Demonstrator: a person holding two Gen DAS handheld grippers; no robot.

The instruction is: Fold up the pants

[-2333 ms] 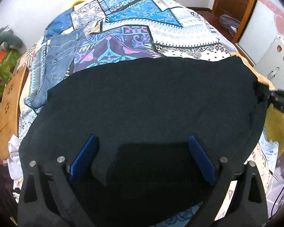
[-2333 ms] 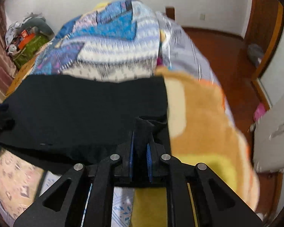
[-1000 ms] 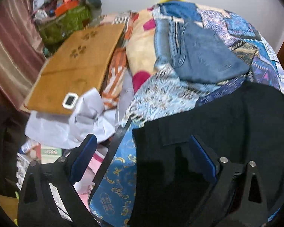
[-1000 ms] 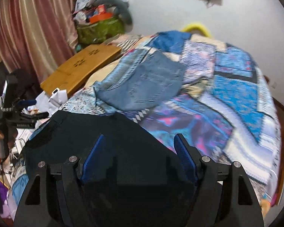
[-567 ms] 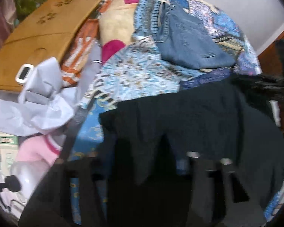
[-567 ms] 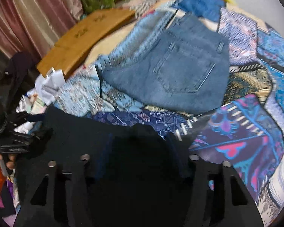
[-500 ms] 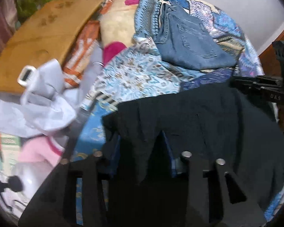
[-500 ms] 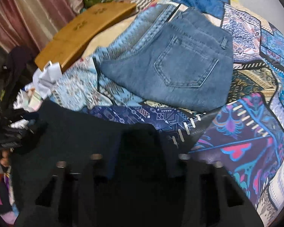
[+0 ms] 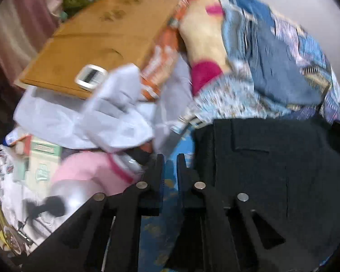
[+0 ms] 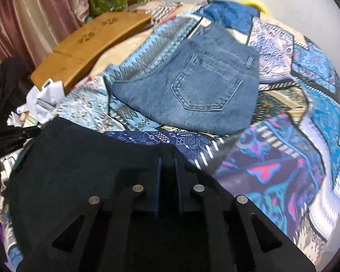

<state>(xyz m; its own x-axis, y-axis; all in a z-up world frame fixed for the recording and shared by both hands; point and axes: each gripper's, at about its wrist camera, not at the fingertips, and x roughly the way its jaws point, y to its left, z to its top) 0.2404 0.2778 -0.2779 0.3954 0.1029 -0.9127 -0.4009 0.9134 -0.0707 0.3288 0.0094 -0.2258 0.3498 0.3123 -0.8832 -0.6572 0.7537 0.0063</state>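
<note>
Both tongs, wide open a second ago, are now closed narrow. Right tongs (image 10: 167, 170) are pinched on the black pants' (image 10: 79, 158) far edge; left tongs (image 9: 170, 165) appear closed beside the near corner, grip uncertain. Pants lie on the bed (image 10: 306, 113); a fold is judged imminent.

Patchwork-covered bed (image 10: 306, 104), wooden board (image 10: 90, 43) beside it, pink curtain (image 10: 27, 20), white wall (image 10: 294, 6) behind.
</note>
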